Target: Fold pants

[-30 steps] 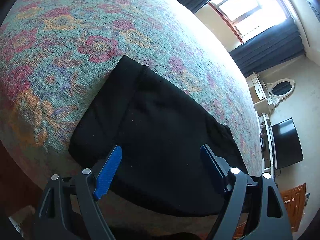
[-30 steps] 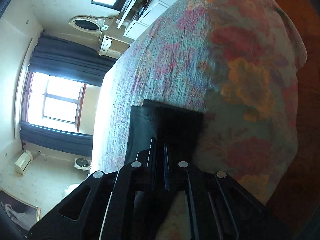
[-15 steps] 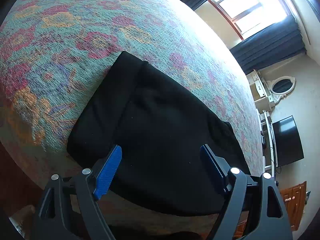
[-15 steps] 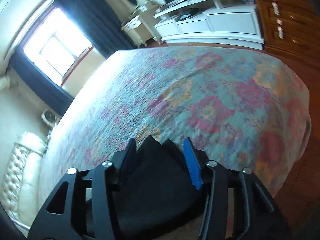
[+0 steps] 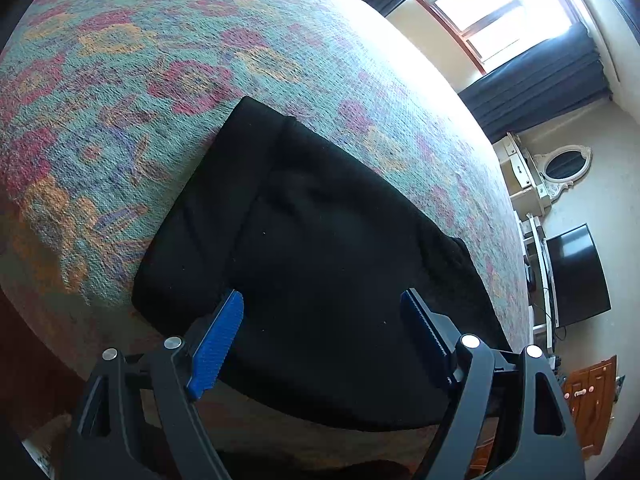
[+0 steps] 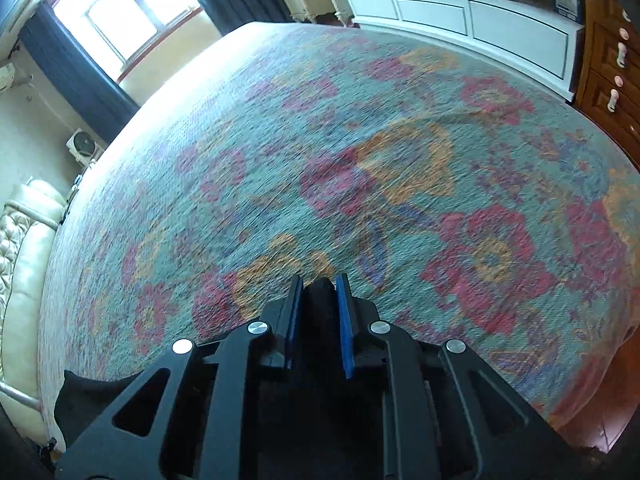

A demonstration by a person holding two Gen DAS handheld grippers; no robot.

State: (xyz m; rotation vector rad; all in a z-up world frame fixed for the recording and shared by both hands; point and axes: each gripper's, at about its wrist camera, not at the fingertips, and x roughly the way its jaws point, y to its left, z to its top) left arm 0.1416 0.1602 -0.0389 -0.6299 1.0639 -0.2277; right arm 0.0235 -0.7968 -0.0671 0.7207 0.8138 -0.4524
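Note:
The black pants (image 5: 320,248) lie folded in a compact rectangle on the floral bedspread (image 5: 160,60) near the bed's front edge. My left gripper (image 5: 322,316) hovers over their near part, jaws wide open and empty. In the right wrist view my right gripper (image 6: 318,292) is shut on a fold of the black pants (image 6: 318,292), which bulges between the blue pads (image 6: 343,320). More black cloth (image 6: 84,396) shows at the lower left of that view. How high the cloth is lifted is hidden.
The bedspread (image 6: 360,160) covers a wide bed. A white low cabinet (image 6: 460,12) and brown drawers (image 6: 612,60) stand beyond its far edge. A cream padded headboard (image 6: 20,280) is at left. A TV (image 5: 576,272) and window (image 5: 500,4) lie to the right.
My right gripper swung round to face across the bed, opened briefly, then closed on a fold of the pants. The left gripper stayed open and nearly still.

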